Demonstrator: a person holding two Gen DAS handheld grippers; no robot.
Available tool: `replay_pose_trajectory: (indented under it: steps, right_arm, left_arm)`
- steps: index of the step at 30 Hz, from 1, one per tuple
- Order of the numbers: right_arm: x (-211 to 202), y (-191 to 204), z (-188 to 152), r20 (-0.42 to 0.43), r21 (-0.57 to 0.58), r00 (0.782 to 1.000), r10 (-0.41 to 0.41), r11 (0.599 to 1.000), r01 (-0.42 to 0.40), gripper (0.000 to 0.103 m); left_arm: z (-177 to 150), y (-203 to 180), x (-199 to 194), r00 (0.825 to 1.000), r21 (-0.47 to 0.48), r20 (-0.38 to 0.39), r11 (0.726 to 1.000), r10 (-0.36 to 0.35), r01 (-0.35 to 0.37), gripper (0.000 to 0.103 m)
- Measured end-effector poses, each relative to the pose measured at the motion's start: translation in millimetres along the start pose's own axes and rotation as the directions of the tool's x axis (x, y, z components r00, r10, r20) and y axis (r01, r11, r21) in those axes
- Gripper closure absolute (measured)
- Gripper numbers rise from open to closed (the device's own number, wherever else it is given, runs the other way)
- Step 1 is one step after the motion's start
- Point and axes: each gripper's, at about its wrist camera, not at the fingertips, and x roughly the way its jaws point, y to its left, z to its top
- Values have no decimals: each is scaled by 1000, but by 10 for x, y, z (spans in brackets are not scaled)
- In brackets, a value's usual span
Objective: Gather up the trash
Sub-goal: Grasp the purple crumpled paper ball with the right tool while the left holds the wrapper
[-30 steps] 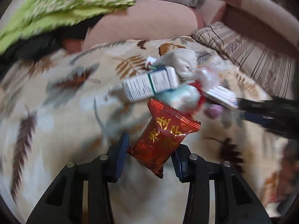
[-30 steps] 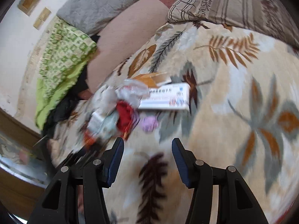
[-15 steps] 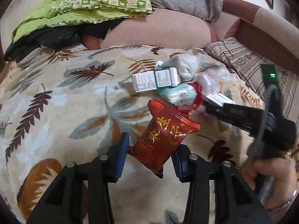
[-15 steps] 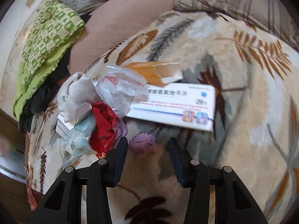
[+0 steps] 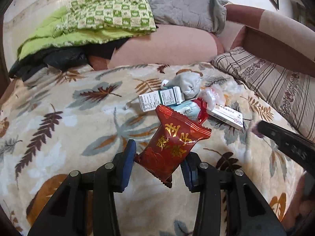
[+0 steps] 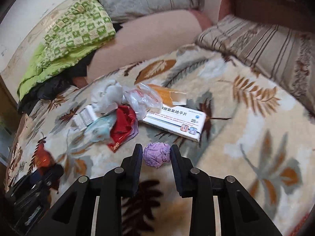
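Leaf-patterned blanket [image 5: 78, 122] covers the bed, cream with brown, grey and orange leaves. At the head lie one green checked quilt [image 5: 106, 13], one grey quilted pillow [image 5: 183, 4] and one long pink bolster [image 5: 163, 47]; a striped cushion [image 5: 271, 82] sits along the far side.

Trash is gathered in one loose pile near the middle of the blanket. Counted: two white medicine boxes — a short one [image 5: 159, 99] at the pile's edge and a long flat one [image 6: 175, 121] lying just beside it — one crumpled grey-white wad [image 5: 187, 84], one clear plastic bag [image 6: 143, 98], one pale blue packet [image 6: 100, 128], one crushed red wrapper [image 6: 123, 125] and one torn orange card piece [image 6: 169, 94].

Two further items are off the blanket, in the tools. The left gripper [image 5: 158, 162] is clamped on a red snack packet [image 5: 173, 143] with gold characters, held upright and slightly tilted, in front of the pile. The right gripper [image 6: 156, 155] has its fingers pressed against both sides of a purple paper ball [image 6: 156, 154], held just short of the long box. From the left wrist view, the right tool shows as a dark bar at the right edge, the ball blurred at its tip.
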Motion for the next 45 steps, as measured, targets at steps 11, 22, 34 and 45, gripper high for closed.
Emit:
replay_pose_trajectory:
  steps: [11, 22, 34, 45]
  right_arm:
    - [-871, 170, -379, 159, -53, 977, -140, 987, 150, 72]
    - [-931, 138, -457, 176, -100, 956, -234, 962, 254, 72]
    - [-780, 261, -471, 184, -162, 951, -247, 947, 277, 72]
    - [-713, 92, -504, 160, -149, 948, -276, 942, 300, 72]
  left_arm:
    - [-256, -174, -489, 998, 75, 53, 997, -28, 24, 61]
    - [-229, -174, -324, 998, 64, 54, 998, -24, 21, 61]
    - [-219, -179, -226, 999, 61, 22, 997, -47, 45, 61]
    - [-227, -284, -158, 997, 100, 17, 993, -71, 69, 61]
